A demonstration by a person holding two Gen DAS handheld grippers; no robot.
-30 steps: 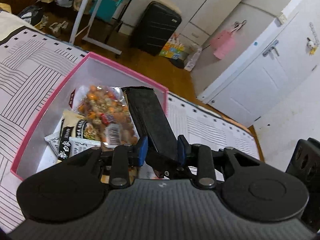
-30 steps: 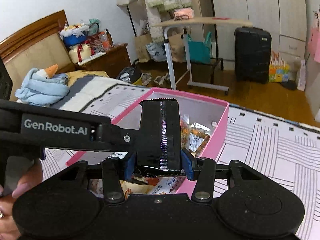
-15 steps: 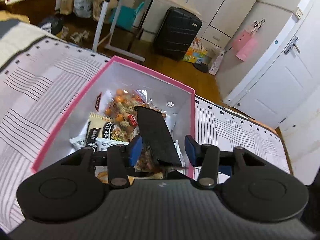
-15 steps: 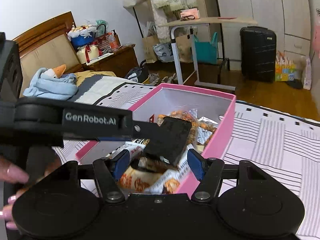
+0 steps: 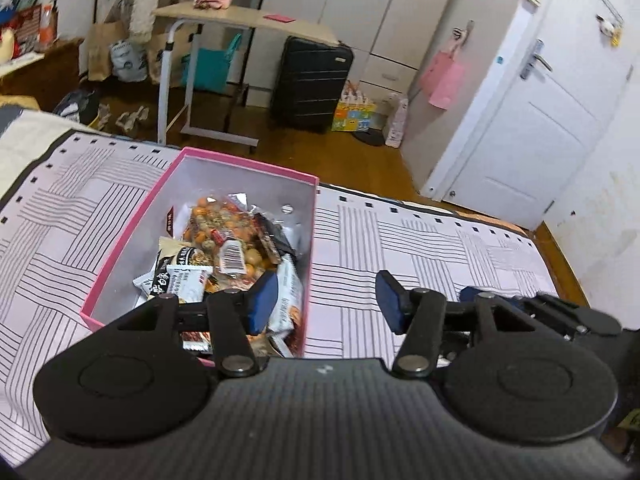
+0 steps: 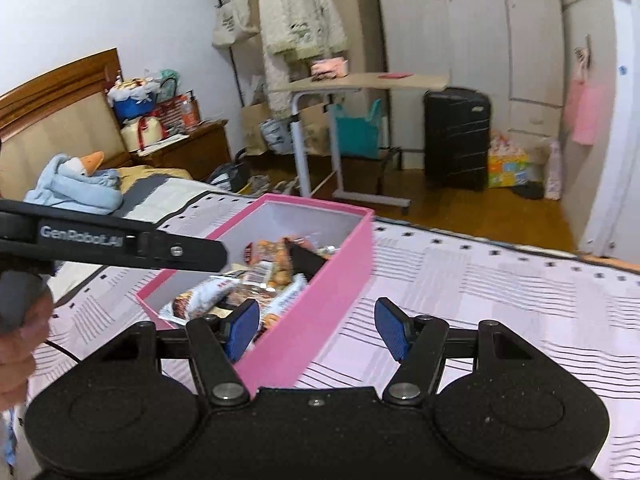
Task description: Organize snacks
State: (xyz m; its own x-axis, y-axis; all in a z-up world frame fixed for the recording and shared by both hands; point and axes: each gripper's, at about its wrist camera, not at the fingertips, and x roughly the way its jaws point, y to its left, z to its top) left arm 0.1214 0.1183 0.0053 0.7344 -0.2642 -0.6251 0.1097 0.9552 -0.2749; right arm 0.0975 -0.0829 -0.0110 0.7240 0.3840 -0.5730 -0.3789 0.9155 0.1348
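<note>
A pink box (image 5: 120, 248) rests on the striped bed cover and holds several snack packets, among them a clear bag of mixed nuts (image 5: 224, 232). A black packet (image 5: 280, 236) lies loose in the box, tilted against its right wall, and also shows in the right wrist view as the black packet (image 6: 306, 260). My left gripper (image 5: 326, 300) hovers above the box's near right corner. Its jaws are opening and nothing is between them. My right gripper (image 6: 317, 330) is open and empty, over the pink box (image 6: 320, 304) wall's near end.
The bed cover (image 5: 420, 248) spreads wide to the right of the box. Beyond the bed's edge stand a rolling desk (image 5: 240, 20), a black suitcase (image 5: 312, 80) and a white door (image 5: 540, 140). A hand (image 6: 16, 340) grips the left tool's handle. A blue plush (image 6: 76, 184) lies near the headboard.
Both grippers let go of the black packet, which dropped into the box. Both jaws widened, and both grippers pulled back and up from the box.
</note>
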